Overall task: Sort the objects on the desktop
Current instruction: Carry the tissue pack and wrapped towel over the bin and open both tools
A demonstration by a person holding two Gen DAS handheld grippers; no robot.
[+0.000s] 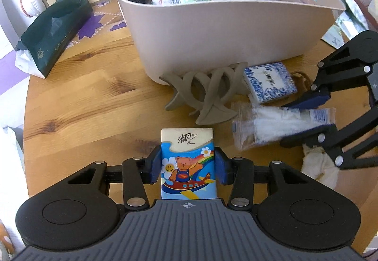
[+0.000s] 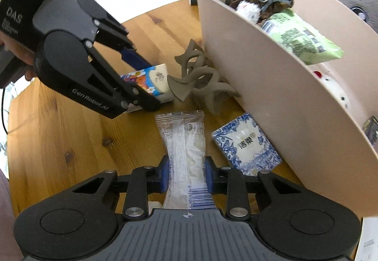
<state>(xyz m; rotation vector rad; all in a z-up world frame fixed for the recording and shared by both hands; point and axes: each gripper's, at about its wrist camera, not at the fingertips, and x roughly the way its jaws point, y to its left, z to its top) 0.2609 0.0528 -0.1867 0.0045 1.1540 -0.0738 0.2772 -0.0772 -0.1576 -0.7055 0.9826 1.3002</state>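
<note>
Your left gripper [image 1: 188, 164] has its blue-padded fingers [image 1: 156, 166] closed against the two long sides of a small rectangular tissue pack printed with a cartoon bear in a red aeroplane [image 1: 188, 162]; the pack lies flat on the round wooden worktop [image 1: 82, 114], its long axis running straight away from you along the fingers, the cream top end pointing toward the beige plastic storage tub [image 1: 212, 32]. Your right gripper [image 2: 186, 174] pinches a clear, crinkled plastic sachet with white contents and a barcode [image 2: 184, 143], squeezing it narrow at the waist; its long axis also runs along the fingers, with the sealed end pointing toward the grey-brown plastic claw hair clip [image 2: 203, 81], which stands against the tub's wall. A blue-and-white floral tissue pack [image 2: 245, 143] lies just beside the sachet, between it and the tub. Both grippers tilt steeply down at the worktop, and in the right wrist view your left one reaches in from the upper left, angled down onto the bear pack.
</note>
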